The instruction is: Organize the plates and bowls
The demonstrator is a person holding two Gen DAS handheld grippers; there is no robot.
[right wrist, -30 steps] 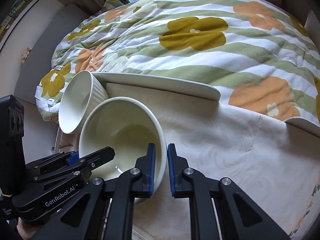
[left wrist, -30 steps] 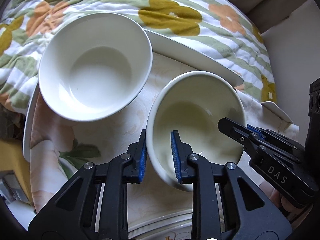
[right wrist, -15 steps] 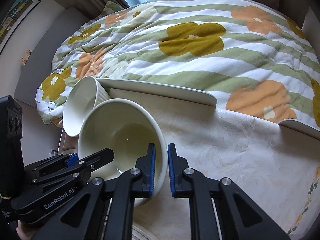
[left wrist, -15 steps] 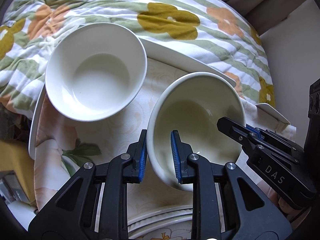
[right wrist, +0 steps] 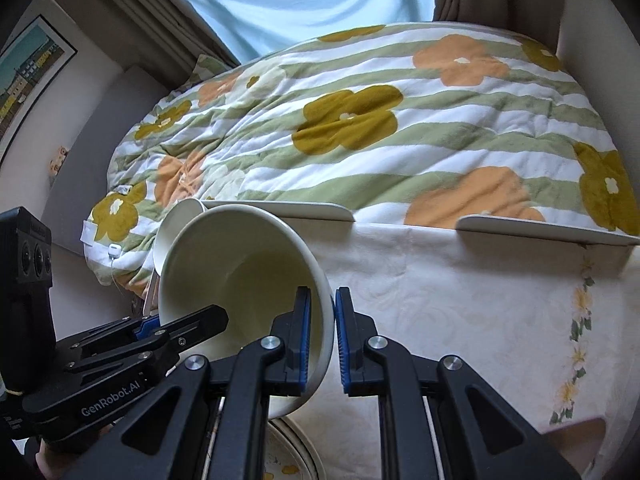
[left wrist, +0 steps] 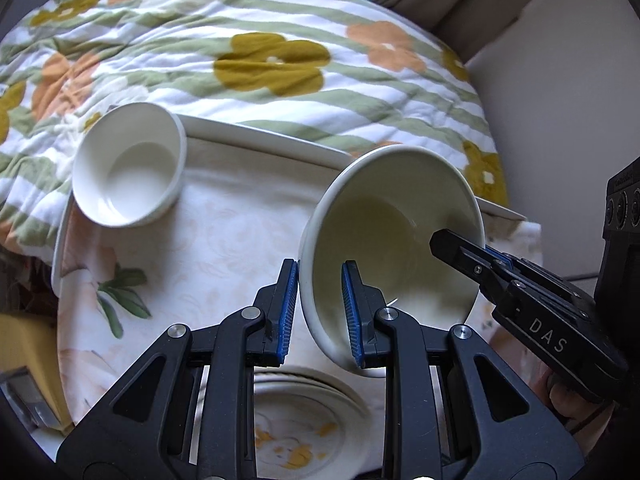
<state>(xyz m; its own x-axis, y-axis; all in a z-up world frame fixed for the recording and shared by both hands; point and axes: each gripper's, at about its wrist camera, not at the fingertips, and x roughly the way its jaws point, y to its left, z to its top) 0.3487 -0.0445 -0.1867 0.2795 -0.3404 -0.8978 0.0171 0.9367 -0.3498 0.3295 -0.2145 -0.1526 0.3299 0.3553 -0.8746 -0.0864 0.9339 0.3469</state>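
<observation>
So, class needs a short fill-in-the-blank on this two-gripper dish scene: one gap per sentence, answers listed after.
1. The cream bowl is gripped at its rim by ____ grippers at once.
2. The left gripper has one pad inside the bowl and one ____ it.
3. The smaller white bowl is held by ____ gripper.
4. Below the right gripper lies a stack of ____ with yellow flowers.

Answers: two; outside; neither; plates

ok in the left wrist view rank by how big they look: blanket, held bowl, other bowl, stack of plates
1. blanket
2. held bowl, though it's nearer the camera
3. other bowl
stack of plates: partly hidden, can't rank.
</observation>
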